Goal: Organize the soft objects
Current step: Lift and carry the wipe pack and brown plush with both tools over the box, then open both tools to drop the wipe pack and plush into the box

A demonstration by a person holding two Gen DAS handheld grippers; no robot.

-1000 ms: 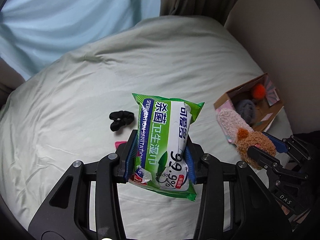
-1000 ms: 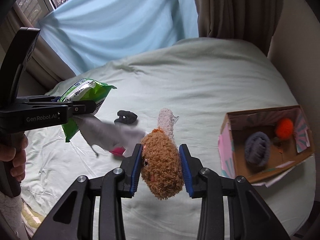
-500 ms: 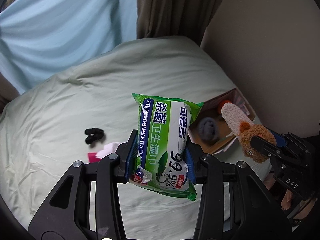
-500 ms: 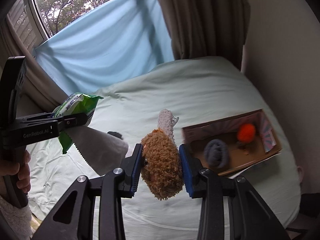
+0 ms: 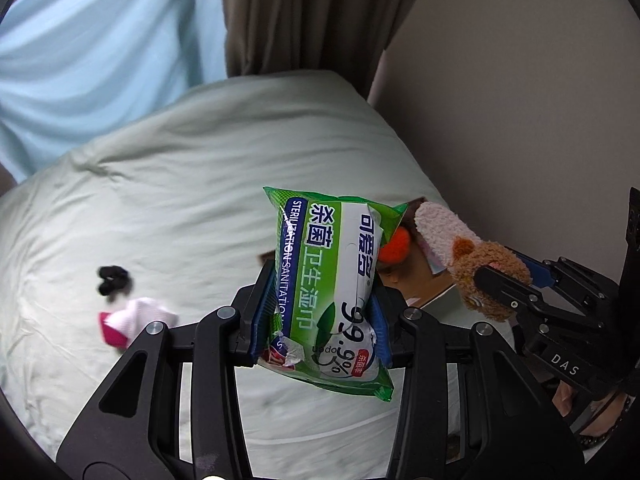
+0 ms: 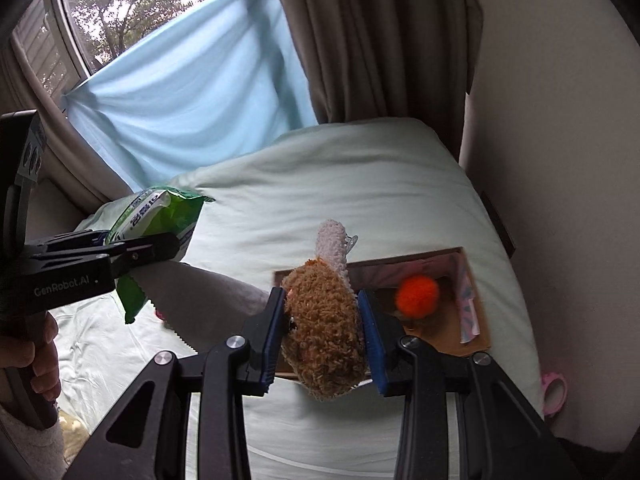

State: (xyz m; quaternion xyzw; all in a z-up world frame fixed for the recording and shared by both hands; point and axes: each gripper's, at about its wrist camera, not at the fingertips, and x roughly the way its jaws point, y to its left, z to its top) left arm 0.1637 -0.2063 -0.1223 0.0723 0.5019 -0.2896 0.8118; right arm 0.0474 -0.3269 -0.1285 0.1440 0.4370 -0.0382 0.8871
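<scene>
My left gripper (image 5: 320,320) is shut on a green pack of wet wipes (image 5: 332,280), held upright above the bed; the pack also shows at the left of the right wrist view (image 6: 160,216). My right gripper (image 6: 322,320) is shut on a brown and white plush toy (image 6: 324,320), held over the near edge of an open cardboard box (image 6: 468,280). The plush also shows in the left wrist view (image 5: 480,264). An orange pompom (image 6: 416,296) lies inside the box. A black scrunchie (image 5: 114,280) and a pink and white cloth (image 5: 132,320) lie on the bed at the left.
The bed has a pale green cover (image 5: 200,200). A beige wall (image 5: 520,100) runs close along the right. Brown curtains (image 6: 360,40) and a light blue drape (image 6: 200,80) hang behind. A pink roll (image 6: 554,394) lies past the bed's right edge.
Both grippers have moved to the right towards the box with their loads. The plush now hangs over the box's near edge, and the grey item inside is hidden.
</scene>
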